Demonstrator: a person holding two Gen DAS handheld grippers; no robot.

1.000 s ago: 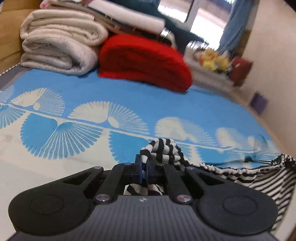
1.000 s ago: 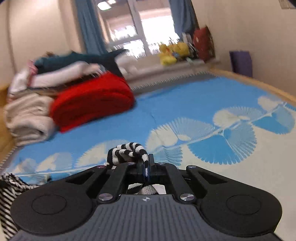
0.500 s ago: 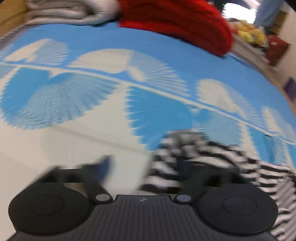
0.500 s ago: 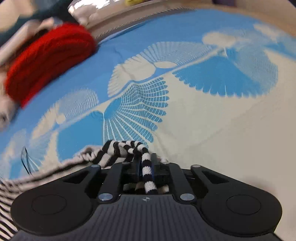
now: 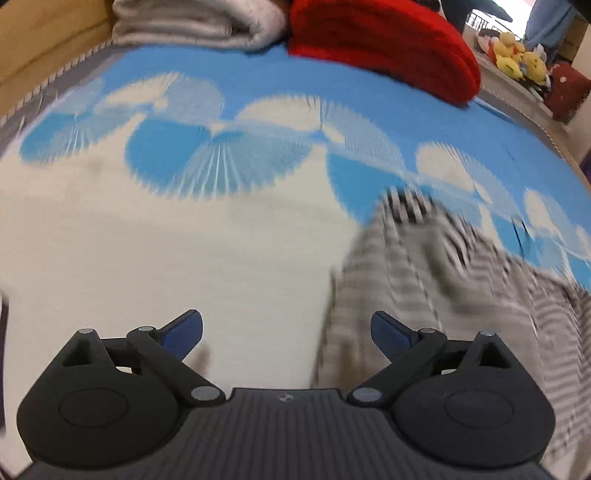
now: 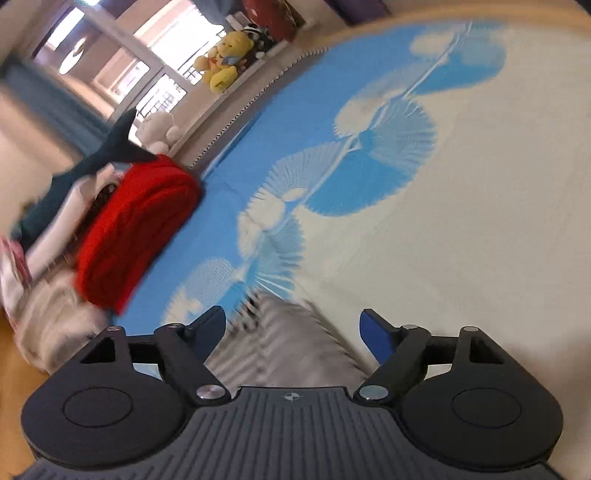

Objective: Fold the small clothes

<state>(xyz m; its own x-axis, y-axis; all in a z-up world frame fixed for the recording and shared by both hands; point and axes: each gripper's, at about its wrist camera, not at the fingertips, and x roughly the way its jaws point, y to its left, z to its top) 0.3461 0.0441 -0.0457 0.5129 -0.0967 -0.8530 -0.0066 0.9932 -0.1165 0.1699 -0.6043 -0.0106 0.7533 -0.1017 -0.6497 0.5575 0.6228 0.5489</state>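
Note:
A black-and-white striped garment (image 5: 443,273) lies blurred on the blue-and-cream patterned sheet (image 5: 221,236), ahead and right of my left gripper (image 5: 286,332). That gripper is open and empty, its right finger over the garment's near edge. In the right wrist view the same garment (image 6: 280,339) lies between and just beyond the fingers of my right gripper (image 6: 293,328), which is open and empty. Both views are motion-blurred.
A folded red blanket (image 5: 384,44) and a grey-white folded blanket (image 5: 199,22) lie at the far side of the bed. Stuffed toys (image 6: 221,62) sit on the window ledge. A wooden edge (image 5: 33,48) is at far left.
Both grippers were shut on the striped garment. Both have opened and let it go, and it now lies on the sheet. Both cameras have tilted and shifted.

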